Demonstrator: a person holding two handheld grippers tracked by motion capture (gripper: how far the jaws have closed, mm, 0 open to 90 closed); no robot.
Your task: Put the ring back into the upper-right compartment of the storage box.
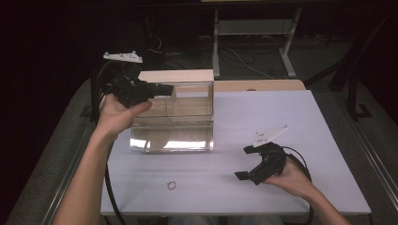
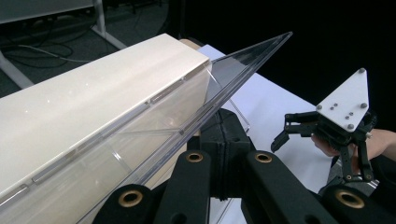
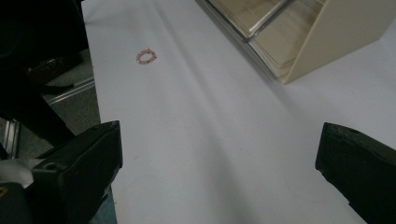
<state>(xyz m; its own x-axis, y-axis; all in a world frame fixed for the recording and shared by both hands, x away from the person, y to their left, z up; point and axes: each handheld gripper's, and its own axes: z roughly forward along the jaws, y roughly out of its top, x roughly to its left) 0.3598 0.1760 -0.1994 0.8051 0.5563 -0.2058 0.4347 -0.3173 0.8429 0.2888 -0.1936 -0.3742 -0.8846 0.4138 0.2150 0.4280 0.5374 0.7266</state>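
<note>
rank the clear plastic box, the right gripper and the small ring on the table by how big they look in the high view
1. Clear plastic box with the cream lid, by far the largest.
2. Black right gripper, held open above the white table.
3. Small reddish ring, the smallest, lying on the table in front of the box.

Clear box [image 1: 172, 123] is sitting on the left half of the white worktop [image 1: 263, 122], long side facing the person. Walls are transparent acrylic; an inner clear partition is showing through the front. Its lid [image 2: 224, 79] is standing raised, a clear panel tilting up from the back edge, with a cream-coloured strip [image 1: 176, 75] running along the top at the rear. Left tongs [image 1: 159, 89] are closing on the lid's left end, holding it up; in the left gripper view the lid edge is slanting across above the jaws.

Small pinkish ring [image 1: 172, 185] is lying flat on the worktop, well in front of the box, touching nothing.
</note>
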